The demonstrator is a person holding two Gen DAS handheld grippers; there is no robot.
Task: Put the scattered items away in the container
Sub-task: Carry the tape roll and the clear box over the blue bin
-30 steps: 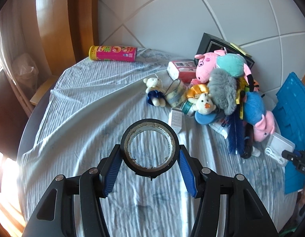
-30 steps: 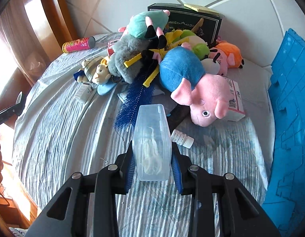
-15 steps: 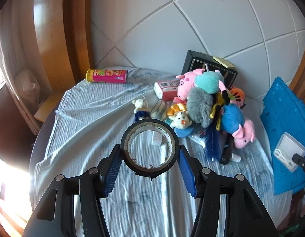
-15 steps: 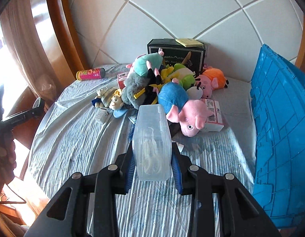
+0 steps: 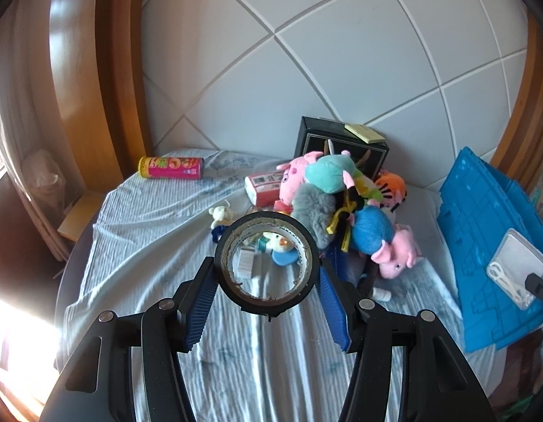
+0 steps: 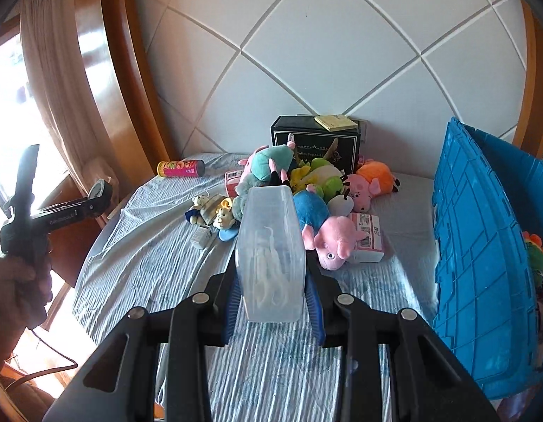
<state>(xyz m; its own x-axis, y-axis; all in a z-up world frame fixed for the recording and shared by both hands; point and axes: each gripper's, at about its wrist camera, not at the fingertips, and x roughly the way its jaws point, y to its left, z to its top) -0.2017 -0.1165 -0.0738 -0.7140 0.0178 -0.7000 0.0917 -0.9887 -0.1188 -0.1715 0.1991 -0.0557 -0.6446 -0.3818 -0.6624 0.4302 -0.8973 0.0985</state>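
Note:
My left gripper point(image 5: 267, 277) is shut on a black roll of tape point(image 5: 236, 292) and holds it high above the round table point(image 5: 138, 232). My right gripper point(image 6: 271, 288) is shut on a clear plastic box point(image 6: 269, 253) with a white cable inside, also raised; the box shows in the left wrist view point(image 5: 517, 274) in front of the blue crate. The blue crate point(image 6: 482, 246) stands at the table's right point(image 5: 482, 232). A heap of plush toys point(image 6: 317, 197) lies mid-table point(image 5: 342, 204).
A black gift box point(image 6: 315, 140) stands behind the heap by the padded wall. A pink snack tube point(image 5: 171, 167) lies at the far left. Small boxes point(image 6: 368, 237), a small bottle point(image 5: 380, 293) and little plush figures point(image 6: 215, 211) lie around the heap.
Both grippers have risen and pulled back from the table with their loads. The right gripper has moved toward the blue crate.

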